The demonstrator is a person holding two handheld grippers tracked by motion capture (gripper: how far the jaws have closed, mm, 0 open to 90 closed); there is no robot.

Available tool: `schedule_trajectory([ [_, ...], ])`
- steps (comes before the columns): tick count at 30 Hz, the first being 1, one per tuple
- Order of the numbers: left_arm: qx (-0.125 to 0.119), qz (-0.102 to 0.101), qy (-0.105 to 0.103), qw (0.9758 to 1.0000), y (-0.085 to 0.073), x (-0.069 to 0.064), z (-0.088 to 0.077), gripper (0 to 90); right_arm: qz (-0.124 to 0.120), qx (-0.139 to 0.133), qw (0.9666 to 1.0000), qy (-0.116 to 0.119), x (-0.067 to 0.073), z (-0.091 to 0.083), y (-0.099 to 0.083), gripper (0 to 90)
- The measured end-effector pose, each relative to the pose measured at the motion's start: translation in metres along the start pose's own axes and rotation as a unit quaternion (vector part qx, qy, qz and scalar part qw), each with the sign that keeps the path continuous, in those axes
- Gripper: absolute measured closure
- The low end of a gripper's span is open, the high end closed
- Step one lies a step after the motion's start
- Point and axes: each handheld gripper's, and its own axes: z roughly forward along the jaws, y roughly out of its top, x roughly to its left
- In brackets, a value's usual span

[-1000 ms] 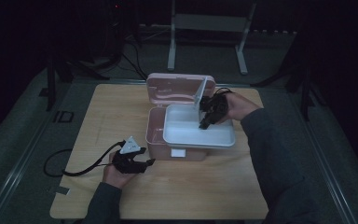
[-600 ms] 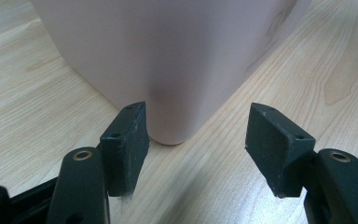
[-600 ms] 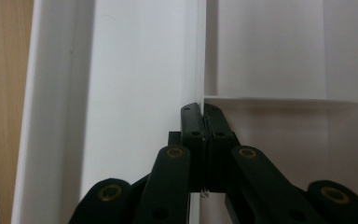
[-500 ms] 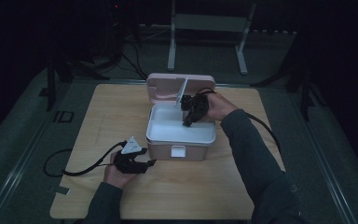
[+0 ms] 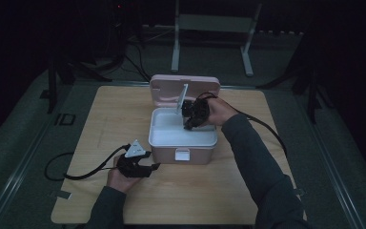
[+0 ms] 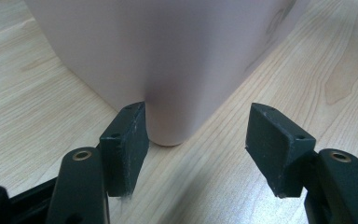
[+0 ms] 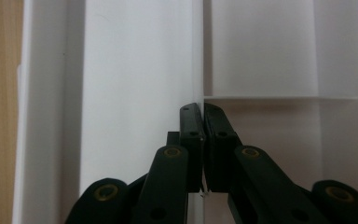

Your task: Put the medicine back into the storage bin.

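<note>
White plastic panel [image 7: 200, 51], seen edge-on, is pinched by the right claw [image 7: 203, 109]; one pink box [image 6: 168, 56], top cut off, sits before the spread left claw [image 6: 198, 126].

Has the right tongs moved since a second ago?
Yes. The right tongs, shut on the white inner lid, swung leftward from the pink box's right edge toward its middle.

Both black two-jaw tools [image 5: 153, 166] [image 5: 189, 125] had brass-coloured pivot screws and trailing black cables; the left carried a grey three-cornered plate [image 5: 136, 149]. Dark long sleeves [image 5: 259, 167] covered the forearms.
</note>
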Motion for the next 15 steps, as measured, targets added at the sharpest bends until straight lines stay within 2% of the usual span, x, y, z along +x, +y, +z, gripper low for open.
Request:
schedule_trajectory([
  [4,-0.001,-0.003,-0.001,1.0,0.0,0.0,0.0,38.2,0.002,0.008,1.0,0.004,0.001,0.005,0.001,82.4],
  [8,0.001,0.002,-0.006,1.0,0.0,-0.003,0.001,38.4,0.005,0.01,0.9999,0.004,0.002,0.004,0.001,73.1],
  [15,0.002,0.006,-0.007,1.0,0.001,-0.003,0.003,39.8,0.017,-0.009,0.9997,-0.018,0.01,-0.018,-0.009,60.5],
])
